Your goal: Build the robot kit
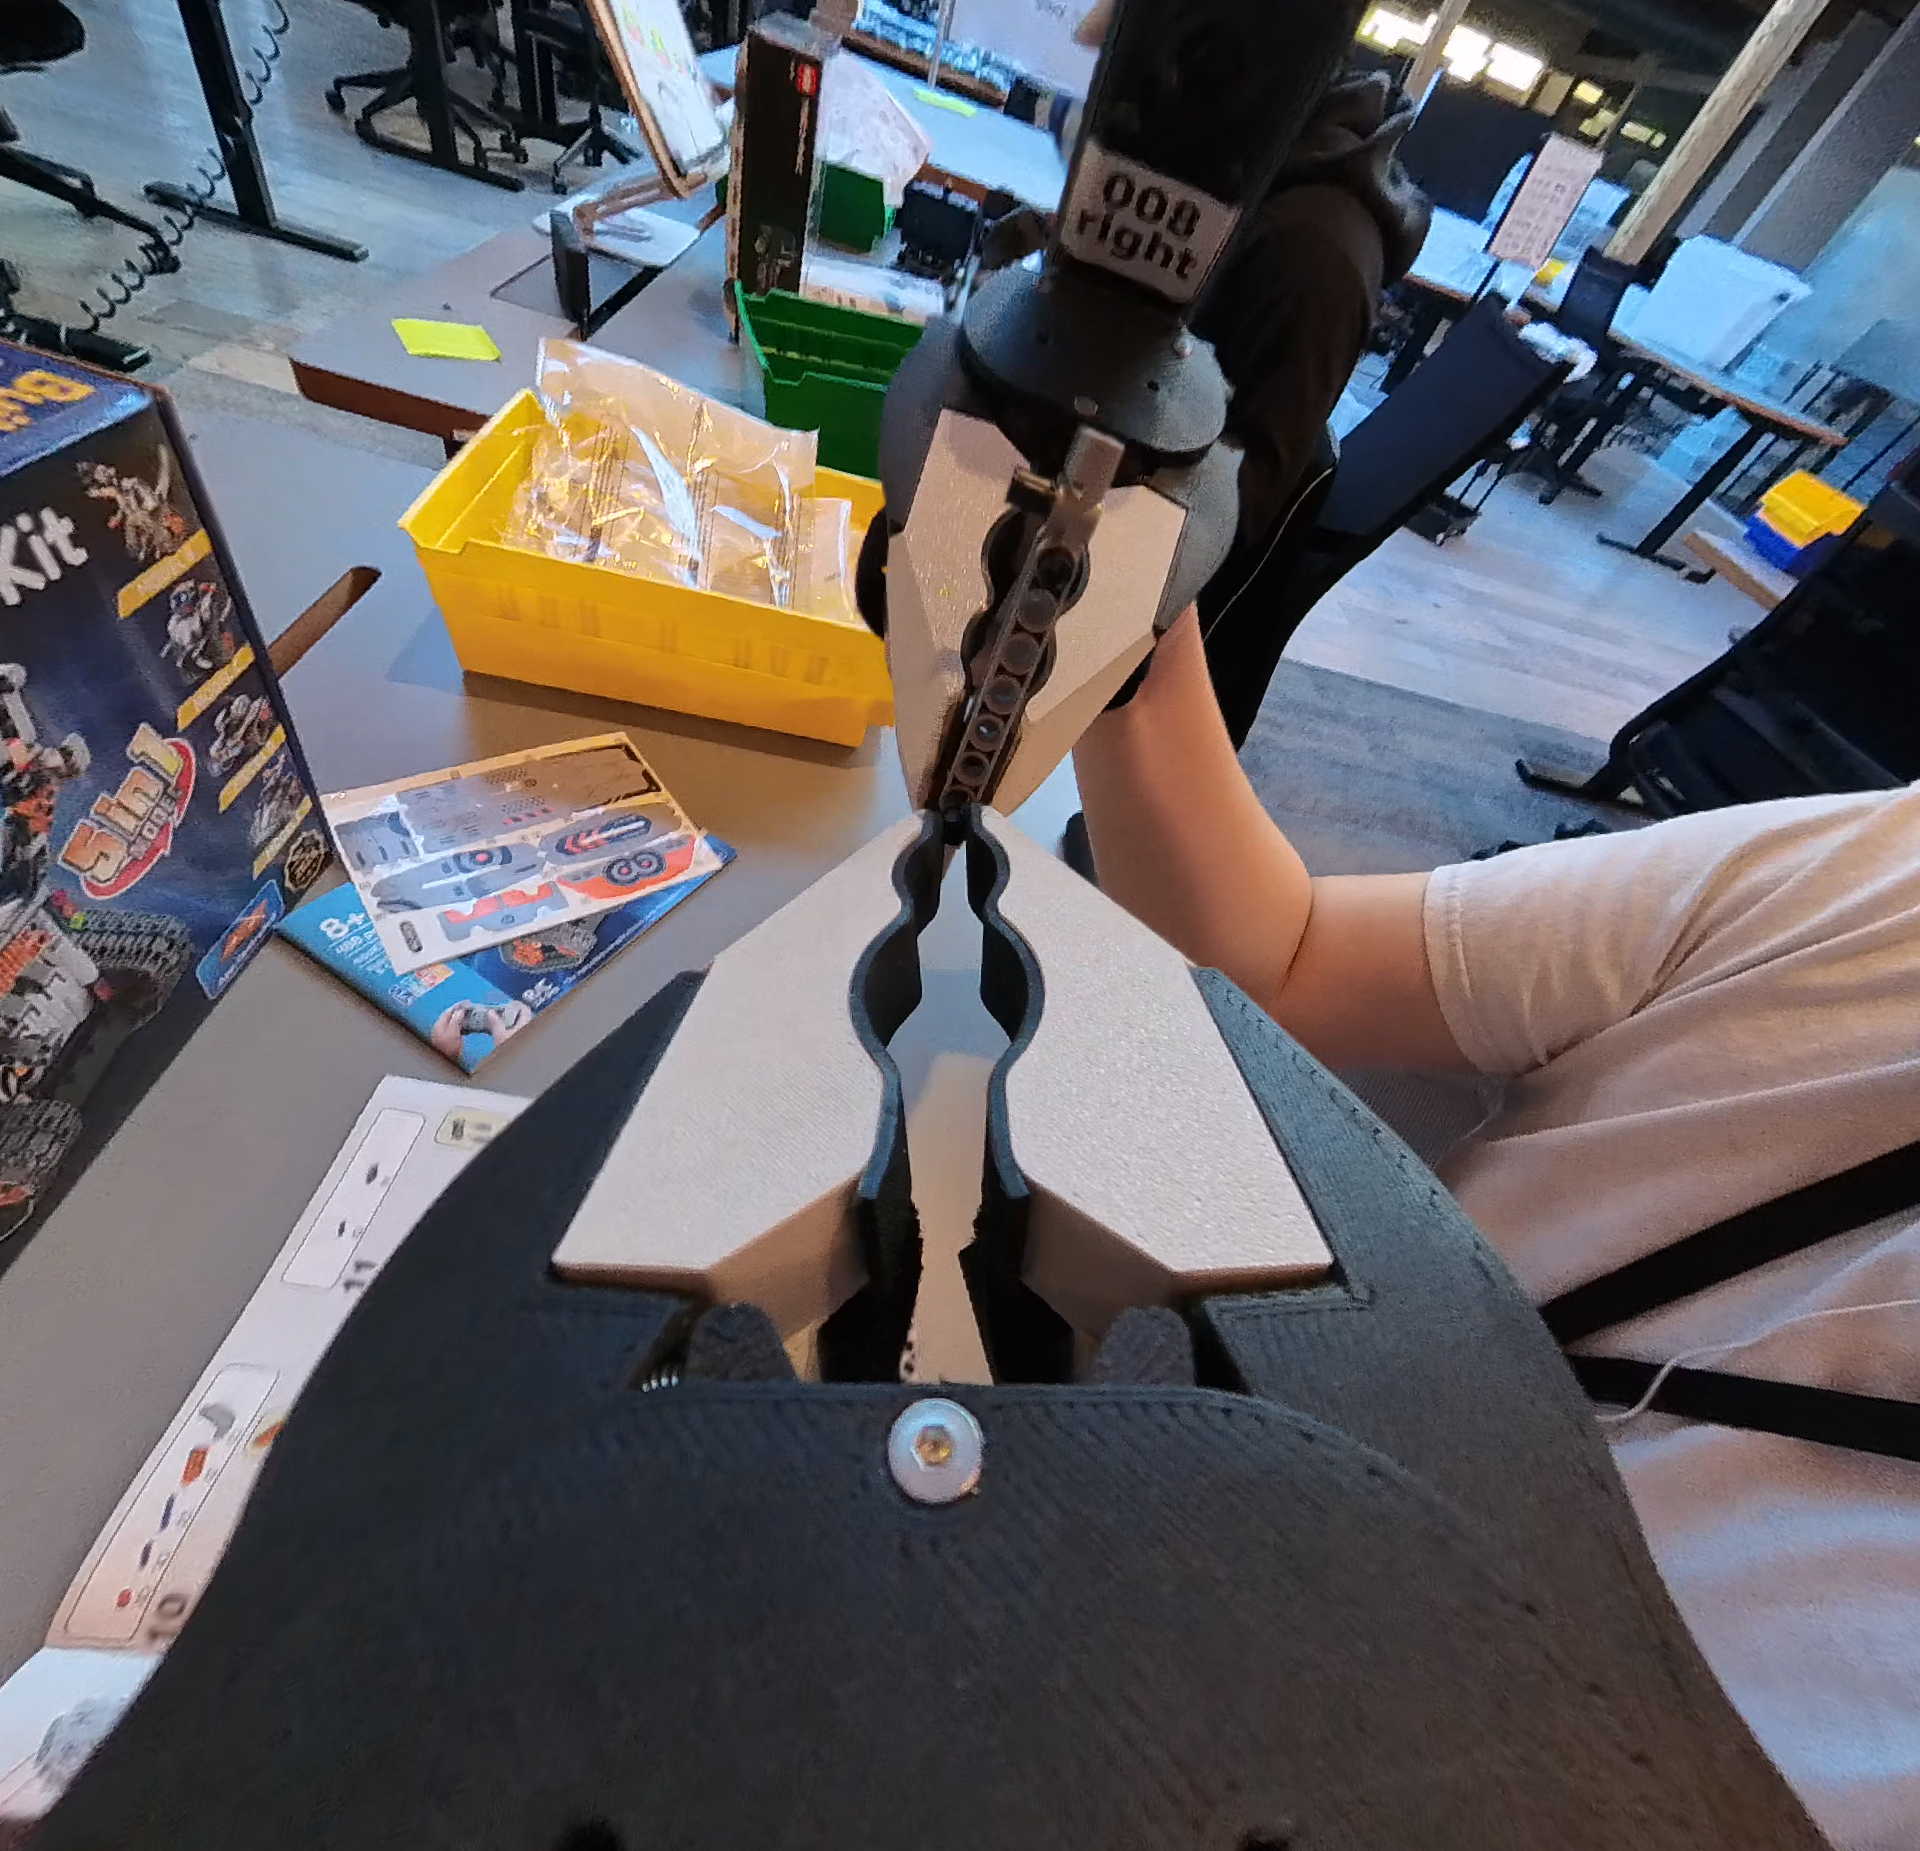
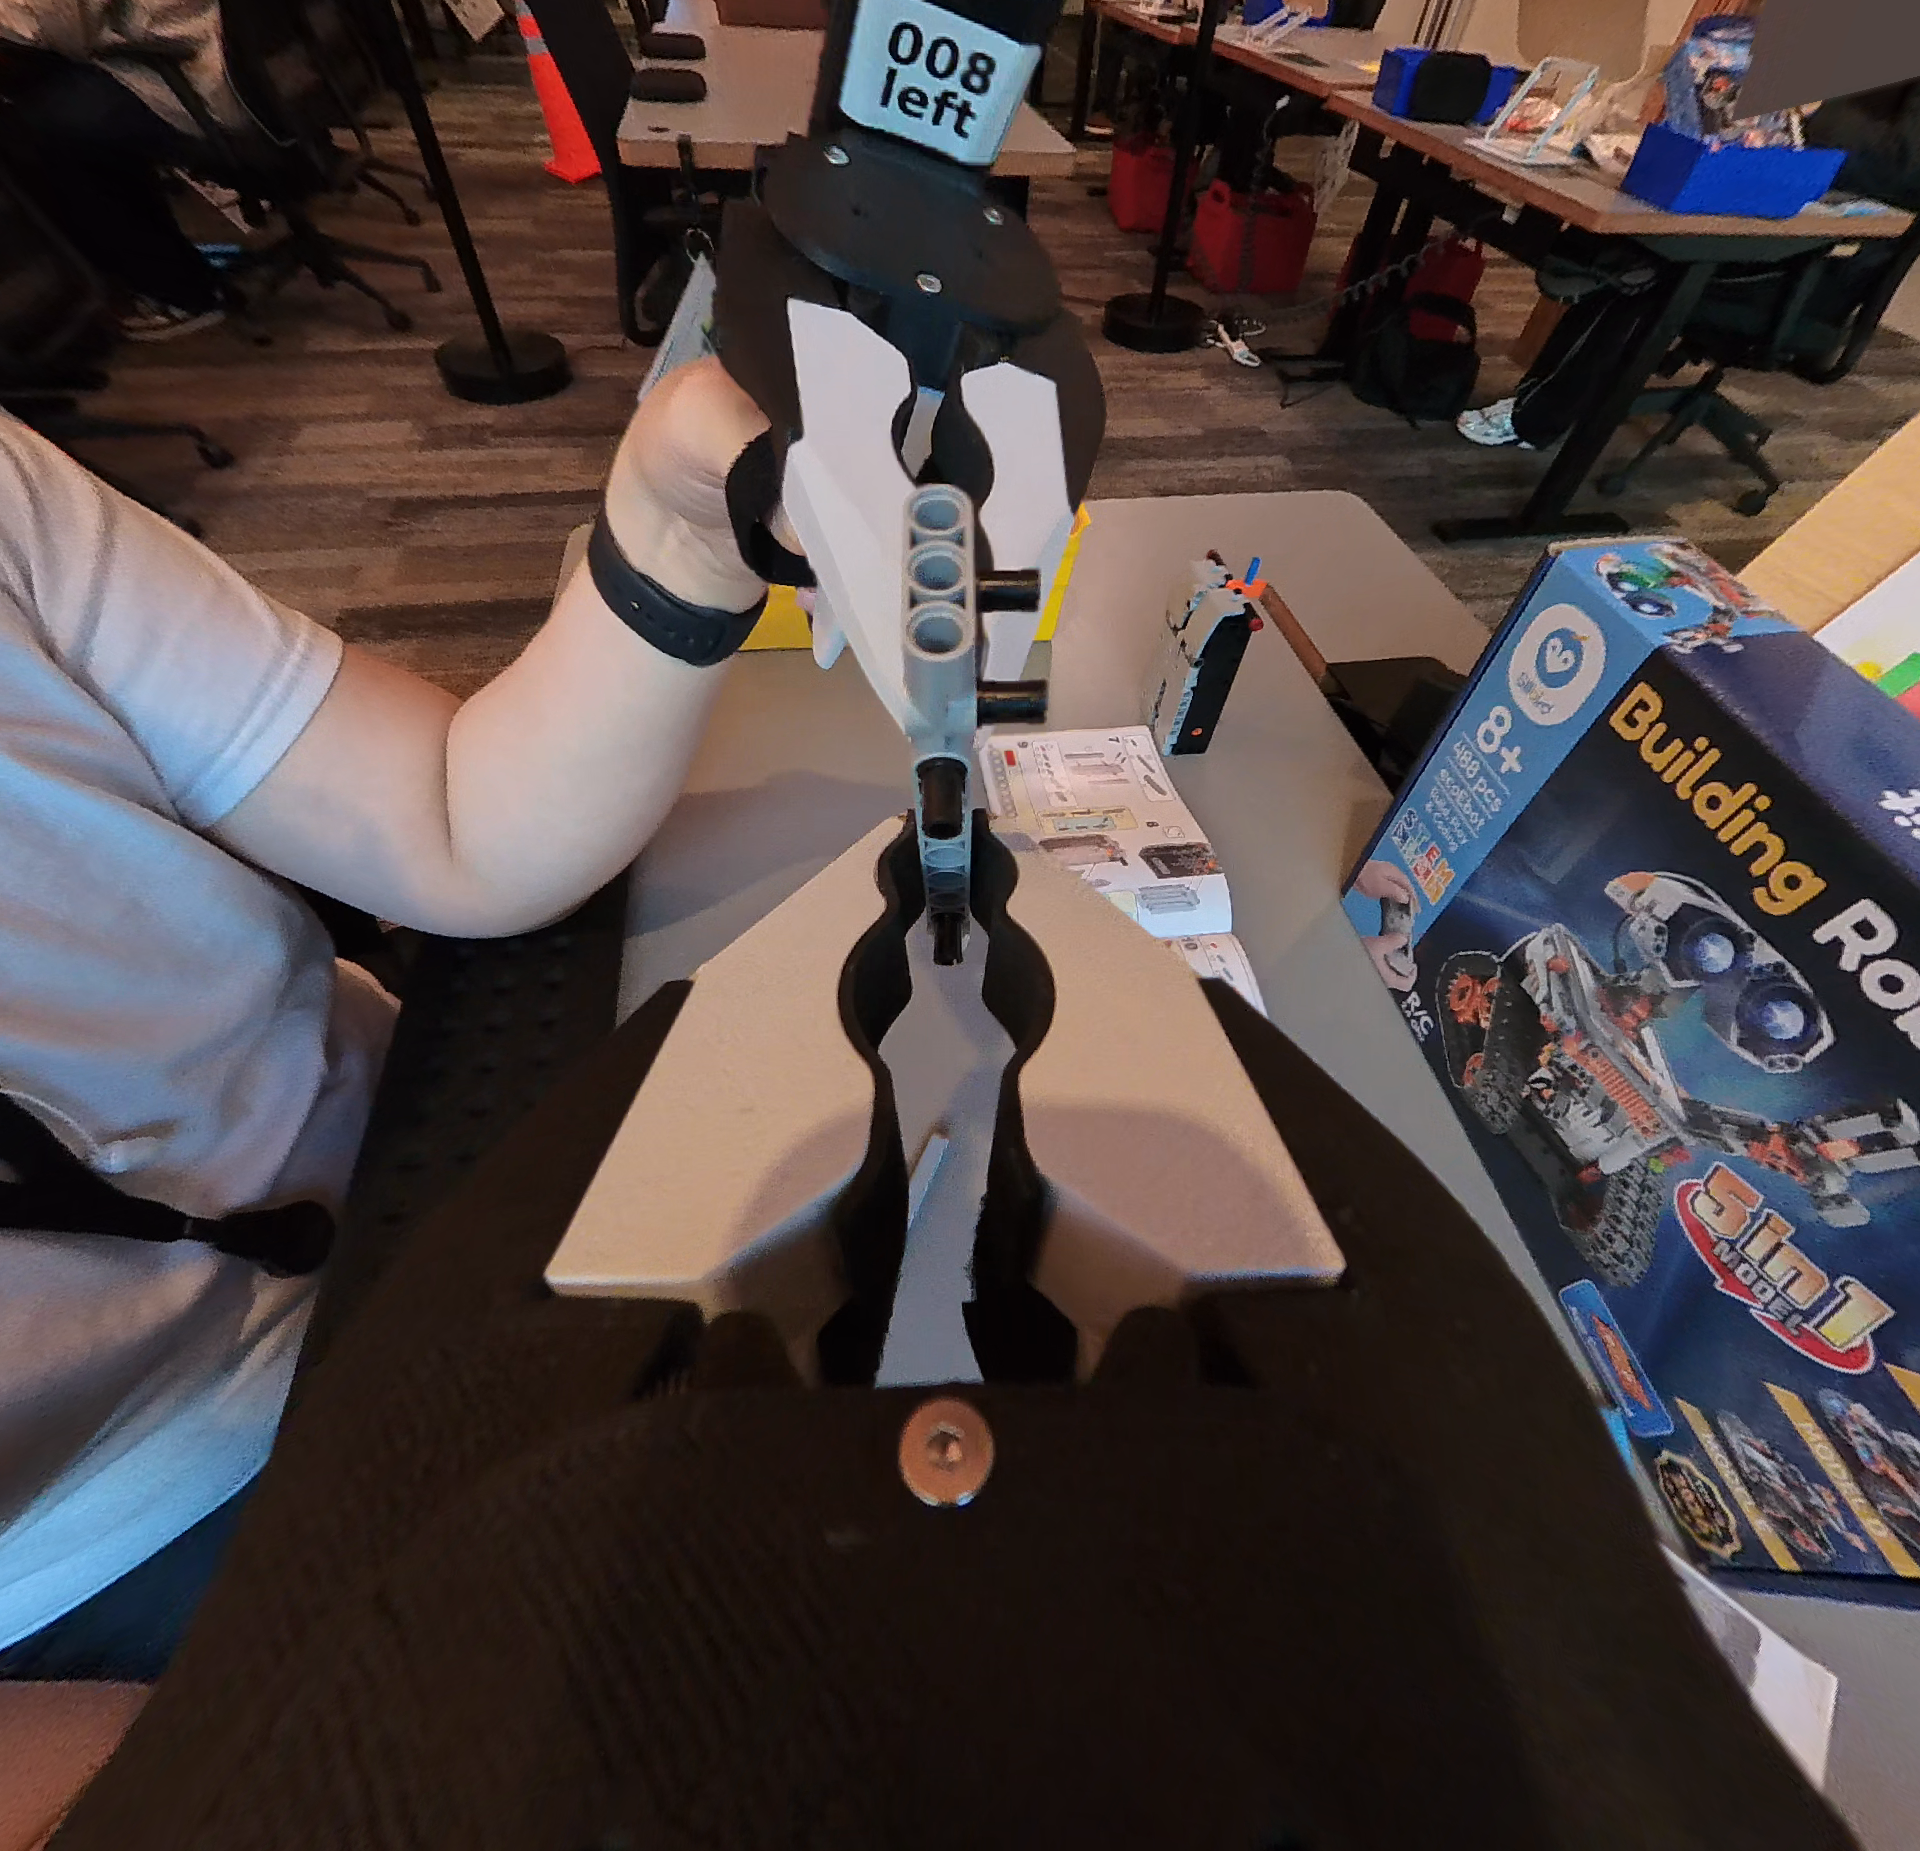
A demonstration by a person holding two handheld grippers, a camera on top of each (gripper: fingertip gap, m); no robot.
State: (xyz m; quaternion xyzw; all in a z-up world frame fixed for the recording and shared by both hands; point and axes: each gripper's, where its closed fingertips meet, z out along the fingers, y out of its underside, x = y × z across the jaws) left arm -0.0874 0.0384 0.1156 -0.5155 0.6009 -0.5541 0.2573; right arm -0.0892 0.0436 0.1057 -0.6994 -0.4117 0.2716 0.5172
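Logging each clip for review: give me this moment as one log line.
left gripper: shut on grey beam end | right gripper: shut on same beam | held above table | kit box beside

My two tools meet tip to tip over the desk (image 1: 582, 700), so I have no room straight ahead at 12 o'clock. From the left tool (image 1: 954, 835), the yellow bin (image 1: 644, 627) blocks 11 o'clock. The big toy box (image 1: 125, 762) walls off 9 o'clock. Flat papers (image 1: 520, 845) lie at 10 o'clock, low enough to pass over. The person's arm (image 1: 1226, 866) fills 2 o'clock.
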